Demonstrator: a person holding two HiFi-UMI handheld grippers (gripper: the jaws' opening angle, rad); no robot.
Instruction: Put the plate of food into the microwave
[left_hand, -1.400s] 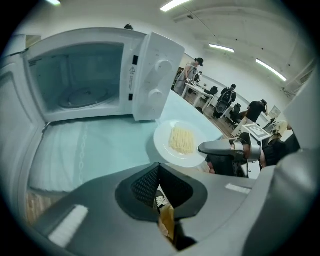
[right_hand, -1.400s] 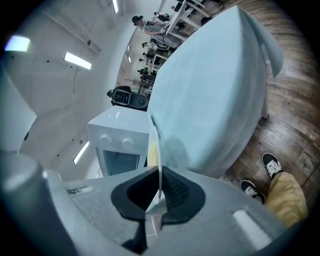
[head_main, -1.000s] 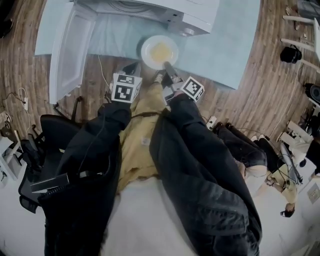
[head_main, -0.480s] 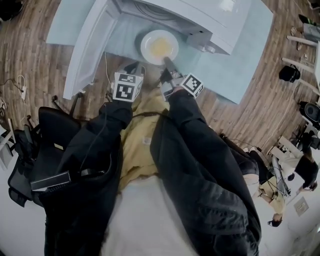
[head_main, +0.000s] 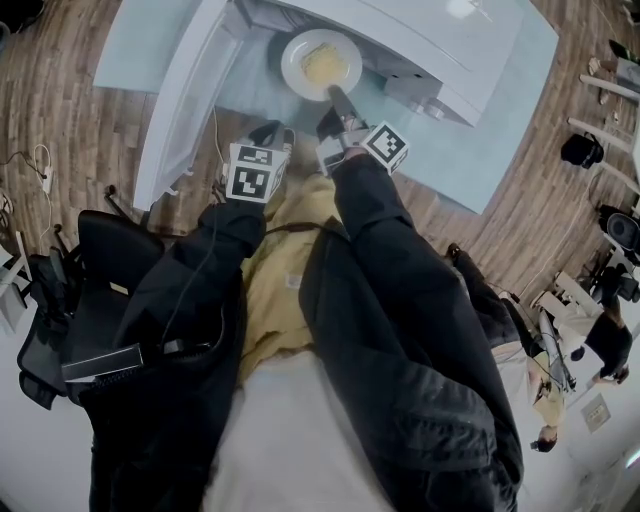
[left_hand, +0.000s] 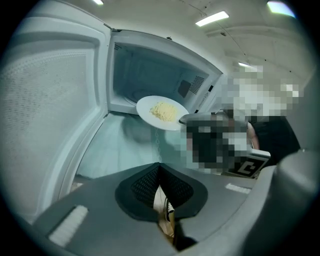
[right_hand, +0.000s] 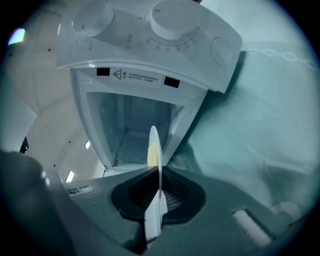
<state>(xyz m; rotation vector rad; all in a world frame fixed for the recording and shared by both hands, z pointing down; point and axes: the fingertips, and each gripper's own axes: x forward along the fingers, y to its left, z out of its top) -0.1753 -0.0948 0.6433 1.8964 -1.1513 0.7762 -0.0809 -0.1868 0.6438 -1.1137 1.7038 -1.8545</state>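
at the open microwave mouth, right gripper pinches the plate rim, unplaced; left gripper closed, empty.

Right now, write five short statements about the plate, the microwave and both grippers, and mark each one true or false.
1. The microwave has its door open. True.
2. The right gripper is shut on the rim of the plate. True.
3. The plate is empty. False: pale yellow food lies in its middle.
4. The left gripper grips the plate too. False: its jaws are together on nothing, and it is apart from the plate.
5. The plate rests on the table. False: it is held in the air at the microwave's opening.
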